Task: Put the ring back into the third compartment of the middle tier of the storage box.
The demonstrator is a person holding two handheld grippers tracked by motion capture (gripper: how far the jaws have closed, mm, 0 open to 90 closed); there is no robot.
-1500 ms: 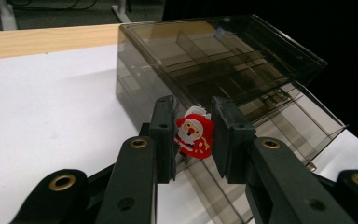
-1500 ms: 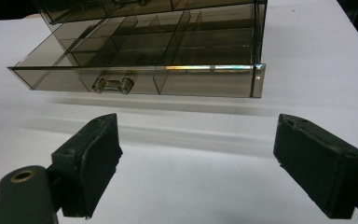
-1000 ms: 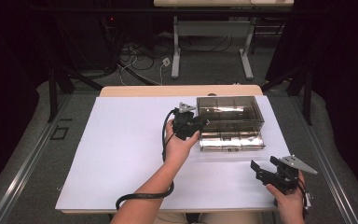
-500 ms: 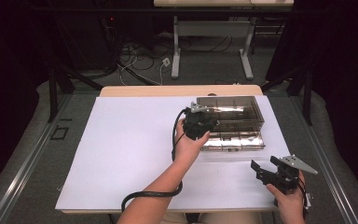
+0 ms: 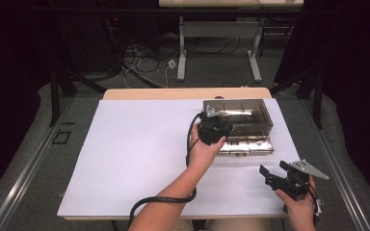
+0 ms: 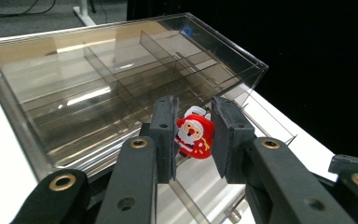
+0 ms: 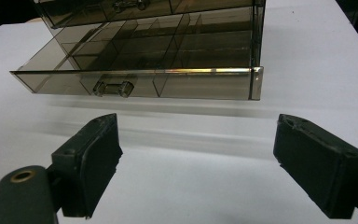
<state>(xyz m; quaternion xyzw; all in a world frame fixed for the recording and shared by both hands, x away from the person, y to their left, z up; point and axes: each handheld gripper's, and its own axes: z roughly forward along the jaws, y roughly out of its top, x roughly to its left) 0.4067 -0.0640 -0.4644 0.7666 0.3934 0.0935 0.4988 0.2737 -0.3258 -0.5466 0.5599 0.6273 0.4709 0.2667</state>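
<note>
Two black grippers are at work near a smoky clear plastic drawer box (image 5: 250, 113) that sits on a white table (image 5: 139, 159). That box is the landmark for everything. It has little compartments inside, and its bottom drawer (image 7: 135, 79) is pulled out toward the person, with a small clear handle (image 7: 114, 87) on its front. The left gripper (image 5: 215, 129) is right at the box, over the near left corner, above the pulled-out drawer. In the left gripper view its two jaws are close together and pinch a tiny red and white Santa figure (image 6: 194, 136) between the pads. The Santa figure is up in the air, just over the open drawer, in front of the box's upper part. I cannot tell which compartment is under it. The right gripper (image 5: 275, 171) is well apart from the box, on the near side of it and off to the right, close to the table's near edge. A hand holds it there. In the right gripper view its jaws stand wide apart with nothing between them, and they point at the front of the pulled-out drawer.
</note>
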